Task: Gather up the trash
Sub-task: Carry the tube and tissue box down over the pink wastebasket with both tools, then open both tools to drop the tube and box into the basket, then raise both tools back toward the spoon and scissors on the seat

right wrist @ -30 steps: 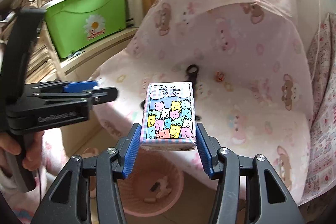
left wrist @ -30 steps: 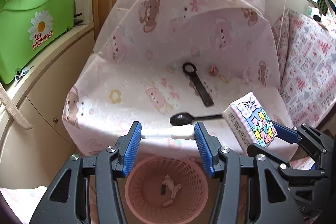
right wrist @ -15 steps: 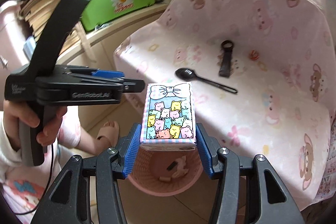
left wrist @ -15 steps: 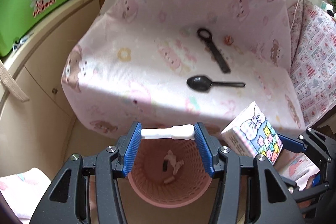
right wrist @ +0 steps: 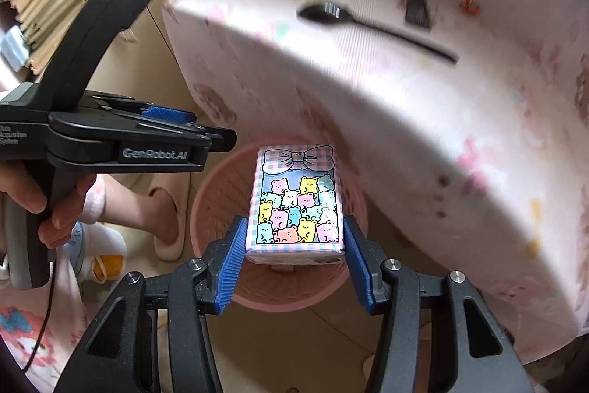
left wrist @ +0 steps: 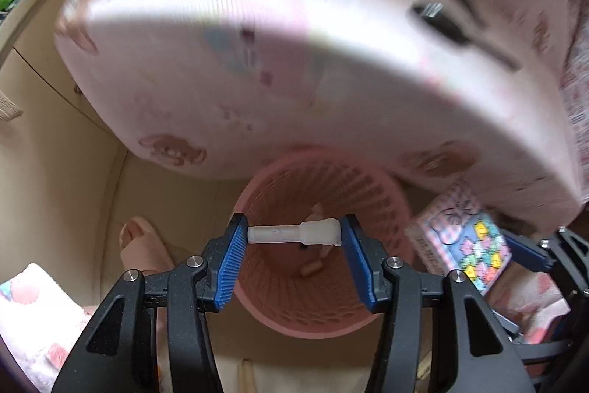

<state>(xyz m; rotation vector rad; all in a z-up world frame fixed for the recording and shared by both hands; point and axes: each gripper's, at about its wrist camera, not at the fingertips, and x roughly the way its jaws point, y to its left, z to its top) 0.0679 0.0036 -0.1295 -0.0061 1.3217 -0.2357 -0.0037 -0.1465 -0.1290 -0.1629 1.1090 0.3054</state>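
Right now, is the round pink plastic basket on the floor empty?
Not empty. Down inside the round pink plastic basket a few small scraps lie on its bottom, seen from the left wrist view.

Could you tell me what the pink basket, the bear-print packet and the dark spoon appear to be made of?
Pink basket: likely moulded plastic, matte, with a perforated lattice wall.
Bear-print packet: seemingly soft glossy film wrap, given the sheen and rounded edges; contents unseen.
Dark spoon: black, probably plastic; too blurred to be sure.
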